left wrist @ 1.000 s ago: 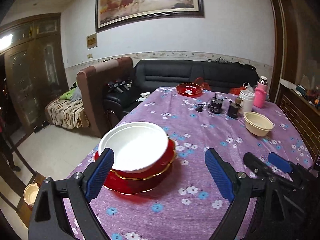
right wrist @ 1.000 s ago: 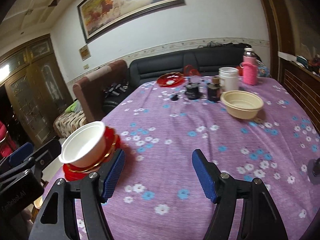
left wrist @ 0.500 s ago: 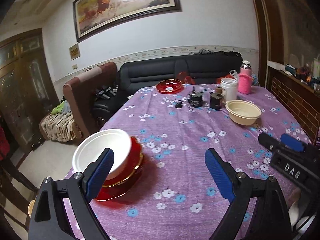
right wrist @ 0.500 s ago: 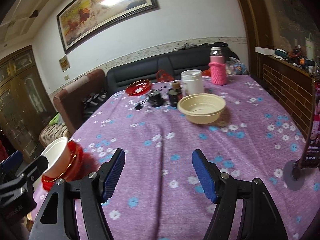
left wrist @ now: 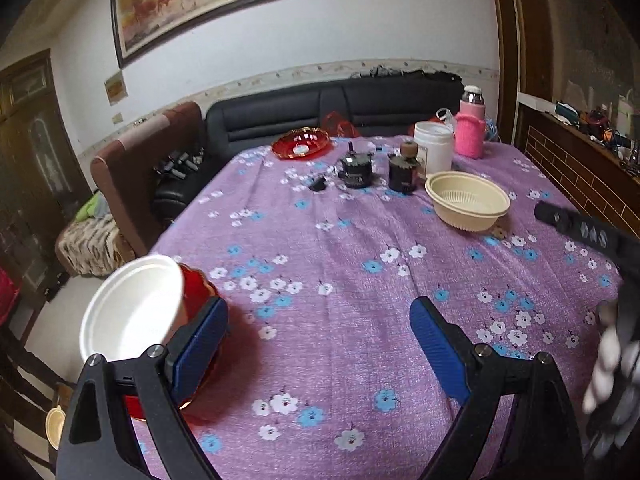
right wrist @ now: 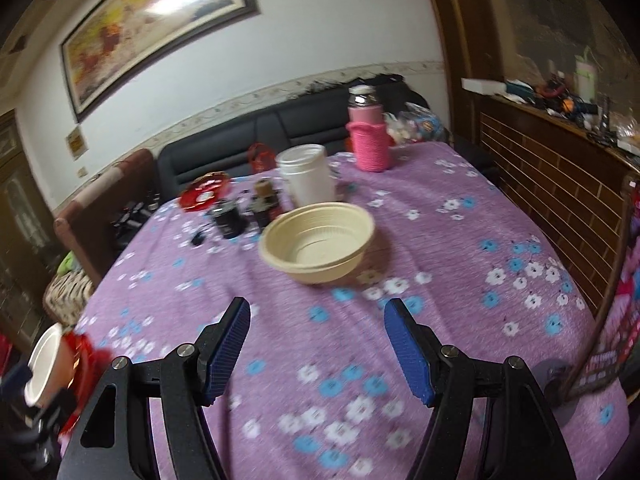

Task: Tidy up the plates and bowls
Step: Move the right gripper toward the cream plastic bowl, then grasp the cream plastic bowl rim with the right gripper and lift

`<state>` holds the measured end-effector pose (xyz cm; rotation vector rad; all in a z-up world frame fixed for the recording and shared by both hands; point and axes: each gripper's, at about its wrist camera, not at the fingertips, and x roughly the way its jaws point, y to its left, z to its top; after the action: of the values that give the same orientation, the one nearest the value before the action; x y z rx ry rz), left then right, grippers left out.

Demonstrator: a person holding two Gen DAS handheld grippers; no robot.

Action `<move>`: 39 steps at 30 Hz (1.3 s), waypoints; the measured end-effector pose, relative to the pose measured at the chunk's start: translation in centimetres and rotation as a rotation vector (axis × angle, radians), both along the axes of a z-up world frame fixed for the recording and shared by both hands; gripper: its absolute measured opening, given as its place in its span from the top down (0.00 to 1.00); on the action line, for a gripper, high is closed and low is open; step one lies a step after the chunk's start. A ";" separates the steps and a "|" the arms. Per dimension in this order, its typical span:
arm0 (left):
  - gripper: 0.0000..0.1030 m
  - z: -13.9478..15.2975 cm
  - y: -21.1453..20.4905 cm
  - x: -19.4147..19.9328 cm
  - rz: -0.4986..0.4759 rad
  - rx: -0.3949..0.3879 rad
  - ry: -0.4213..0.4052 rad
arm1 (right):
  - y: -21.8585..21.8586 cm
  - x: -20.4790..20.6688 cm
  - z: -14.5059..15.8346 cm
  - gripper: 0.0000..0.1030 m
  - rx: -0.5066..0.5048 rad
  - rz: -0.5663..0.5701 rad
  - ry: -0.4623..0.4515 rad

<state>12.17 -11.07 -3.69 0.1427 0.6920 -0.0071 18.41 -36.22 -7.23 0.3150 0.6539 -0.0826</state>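
A white bowl (left wrist: pixel 130 308) rests on stacked red plates (left wrist: pixel 200 292) at the table's near left corner, partly behind my left finger; the stack also shows in the right wrist view (right wrist: pixel 82 354). A cream bowl (left wrist: pixel 467 200) sits at mid-right, straight ahead in the right wrist view (right wrist: pixel 318 240). Another red plate (left wrist: pixel 301 143) lies at the far end. My left gripper (left wrist: pixel 320 344) is open and empty, right of the stack. My right gripper (right wrist: pixel 318 344) is open and empty, short of the cream bowl.
A white jar (left wrist: pixel 434 146), a pink-sleeved flask (left wrist: pixel 472 128) and two dark small jars (left wrist: pixel 356 166) stand at the far end of the purple flowered tablecloth (left wrist: pixel 340 248). A black sofa and a brown armchair stand beyond. A brick-faced ledge runs along the right.
Both grippers have swung right and forward. The white bowl and red stack slid to the left edge of both views. The cream bowl is now nearer and centred before the right gripper.
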 end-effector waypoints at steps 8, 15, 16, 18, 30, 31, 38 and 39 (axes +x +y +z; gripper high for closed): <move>0.11 -1.8 0.2 2.2 -0.008 -0.024 0.059 | -5.0 7.9 -4.5 0.28 0.130 -0.104 0.161; 0.11 -2.0 0.5 3.9 0.004 -0.034 0.070 | -7.1 12.7 -7.0 0.30 0.229 -0.153 0.222; 0.11 -2.1 0.5 4.1 0.002 -0.037 0.077 | -7.3 13.4 -7.4 0.30 0.249 -0.154 0.237; 0.11 -2.4 0.4 4.4 -0.003 -0.040 0.089 | -7.4 14.4 -8.1 0.38 0.288 -0.153 0.258; 0.11 -2.8 -1.7 11.9 -0.091 -0.248 0.251 | -7.4 14.0 -10.1 0.75 0.443 -0.109 0.238; 0.11 -2.9 -2.1 12.7 -0.089 -0.252 0.257 | -7.2 13.8 -10.1 0.75 0.426 -0.108 0.223; 0.11 -4.6 -5.5 19.1 -0.068 -0.307 0.318 | -6.4 13.2 -11.1 0.75 0.392 -0.075 0.163; 0.11 -4.9 -5.8 19.8 -0.066 -0.316 0.325 | -6.3 13.3 -11.3 0.75 0.386 -0.067 0.162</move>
<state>31.97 -16.90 -8.60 -0.1428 1.0003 -0.2057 31.67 -42.56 -18.55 0.7077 0.8202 -0.0462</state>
